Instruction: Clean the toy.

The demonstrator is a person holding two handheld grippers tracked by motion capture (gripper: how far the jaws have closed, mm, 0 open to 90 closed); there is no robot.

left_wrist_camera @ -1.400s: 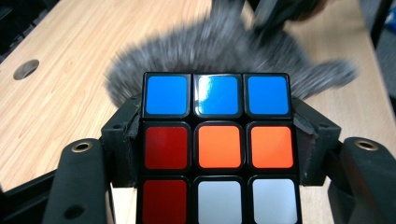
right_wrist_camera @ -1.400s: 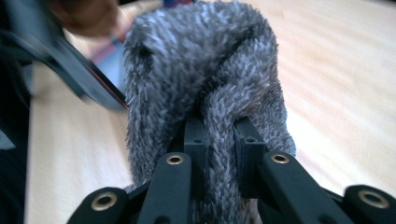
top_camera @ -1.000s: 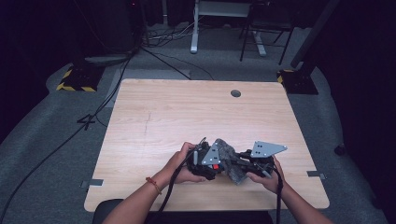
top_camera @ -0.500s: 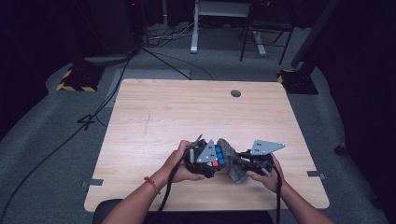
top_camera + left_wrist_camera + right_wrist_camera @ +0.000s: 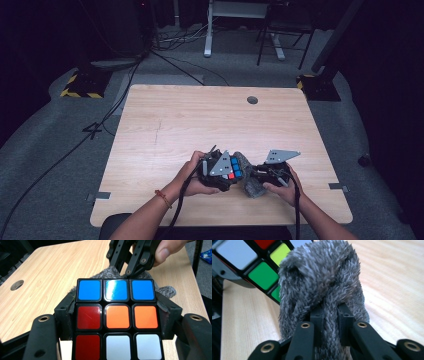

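Observation:
A Rubik's cube (image 5: 233, 168) sits clamped in my left gripper (image 5: 227, 171) just above the front of the wooden table (image 5: 175, 125). In the left gripper view the cube (image 5: 116, 317) shows a blue row, a red-and-orange row and a red-and-white row, with a jaw pressing on each side. My right gripper (image 5: 256, 178) is shut on a grey fuzzy cloth (image 5: 248, 176). In the right gripper view a bunch of the cloth (image 5: 322, 277) is pinched between the fingertips and lies against the cube (image 5: 259, 272). The cloth (image 5: 166, 291) also peeks out behind the cube, below the right gripper (image 5: 132, 262).
A round cable hole (image 5: 252, 100) lies near the table's far edge. Cables (image 5: 125, 90) run over the grey floor at the left, and yellow-black striped bases (image 5: 77, 87) stand beyond the table's far corners. A white desk leg (image 5: 207, 30) stands farther back.
My right gripper has sunk a little with the cloth, staying against the cube. The left hand and the cube have kept still.

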